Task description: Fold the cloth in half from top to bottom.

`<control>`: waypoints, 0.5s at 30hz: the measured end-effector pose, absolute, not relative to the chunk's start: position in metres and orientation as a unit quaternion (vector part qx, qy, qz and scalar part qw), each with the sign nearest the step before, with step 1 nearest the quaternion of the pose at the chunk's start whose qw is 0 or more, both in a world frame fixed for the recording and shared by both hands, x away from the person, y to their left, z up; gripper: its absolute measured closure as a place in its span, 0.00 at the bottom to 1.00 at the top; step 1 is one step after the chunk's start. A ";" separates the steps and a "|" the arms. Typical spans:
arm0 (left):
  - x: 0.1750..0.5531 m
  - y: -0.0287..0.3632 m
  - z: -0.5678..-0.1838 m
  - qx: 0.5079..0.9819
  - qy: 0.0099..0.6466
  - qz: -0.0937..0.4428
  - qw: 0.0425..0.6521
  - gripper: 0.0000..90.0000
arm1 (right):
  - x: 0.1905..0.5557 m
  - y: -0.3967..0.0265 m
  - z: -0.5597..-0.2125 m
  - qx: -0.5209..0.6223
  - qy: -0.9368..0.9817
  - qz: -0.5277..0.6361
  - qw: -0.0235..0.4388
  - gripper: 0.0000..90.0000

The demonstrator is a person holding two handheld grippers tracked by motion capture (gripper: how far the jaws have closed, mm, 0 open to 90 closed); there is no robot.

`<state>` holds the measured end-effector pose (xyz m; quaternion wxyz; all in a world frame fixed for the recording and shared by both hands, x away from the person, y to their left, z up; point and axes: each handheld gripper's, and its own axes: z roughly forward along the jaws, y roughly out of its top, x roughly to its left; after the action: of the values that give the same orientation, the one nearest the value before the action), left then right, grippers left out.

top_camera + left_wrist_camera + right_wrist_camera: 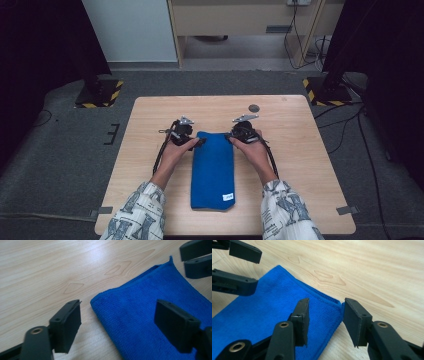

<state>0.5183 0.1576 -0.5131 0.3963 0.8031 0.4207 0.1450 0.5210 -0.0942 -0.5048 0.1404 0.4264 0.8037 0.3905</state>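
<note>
Fingers spread on both: left gripper (117,325) and right gripper (325,322) each straddle a far corner of one folded blue microfibre cloth (213,167), bare wooden table (300,150) outboard.

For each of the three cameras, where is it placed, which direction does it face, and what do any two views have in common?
High view: above the person's side, facing forward and down on the light wooden table; both forearms and hands show.
Left gripper view: rides the left gripper, facing the folded blue microfibre cloth; its black fingers straddle a corner.
Right gripper view: rides the right gripper, facing the other far corner.
Shared: each gripper view shows the other gripper.
</note>
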 end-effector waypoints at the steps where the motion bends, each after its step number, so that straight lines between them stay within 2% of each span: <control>1: 0.520 0.157 -0.515 0.801 0.424 0.148 0.395 0.29 | 0.525 -0.093 -0.508 0.428 0.806 0.385 0.140 0.63; 11: 0.531 0.161 -0.529 0.792 0.451 0.152 0.382 0.40 | 0.543 -0.096 -0.521 0.455 0.797 0.370 0.144 0.54; 15: 0.534 0.160 -0.533 0.796 0.448 0.154 0.376 0.45 | 0.548 -0.097 -0.527 0.459 0.798 0.365 0.137 0.55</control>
<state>0.5341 0.1597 -0.5329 0.3764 0.7962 0.4477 0.1545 0.5476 -0.0969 -0.5267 0.1373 0.4595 0.7978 0.3654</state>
